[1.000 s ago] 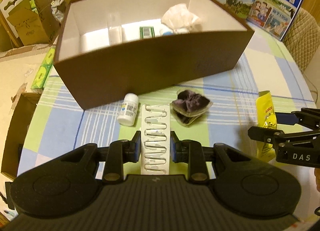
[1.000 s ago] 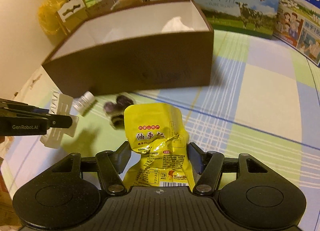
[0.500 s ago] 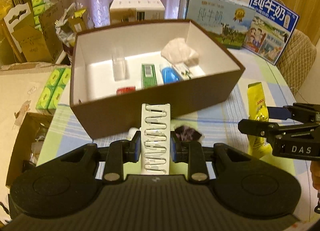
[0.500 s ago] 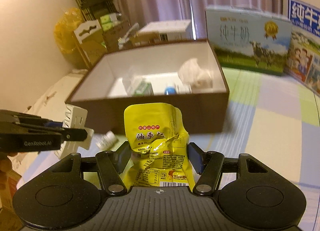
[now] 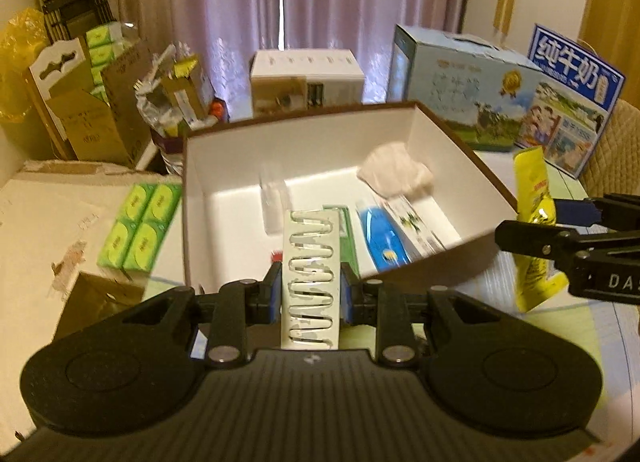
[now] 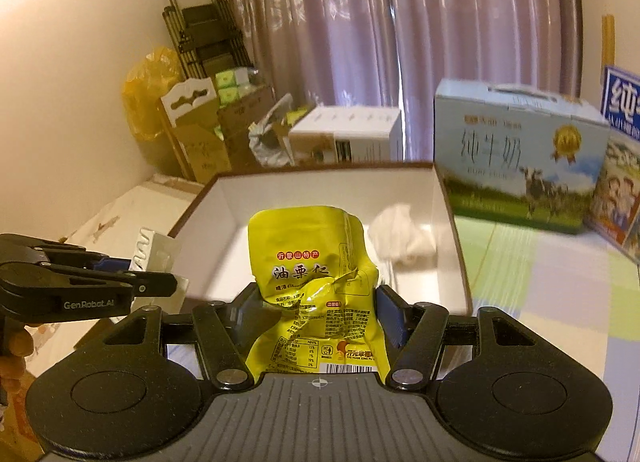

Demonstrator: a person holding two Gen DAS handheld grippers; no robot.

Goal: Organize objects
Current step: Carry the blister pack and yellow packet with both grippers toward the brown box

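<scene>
The left tool [image 5: 311, 294] is closed on the white clip card [image 5: 311, 274], and the right tool [image 6: 316, 314] grips the yellow snack pouch [image 6: 312, 274]. Both are held at center frame above the near wall of the brown box [image 5: 460, 130], probably for dropping inside.

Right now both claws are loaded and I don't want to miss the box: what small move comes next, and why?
Probably ease the left claw forward and open it: its white blister card already hangs over the brown cardboard box's near wall, above the white floor. The right claw holds the yellow snack pouch just short of that wall.
</scene>
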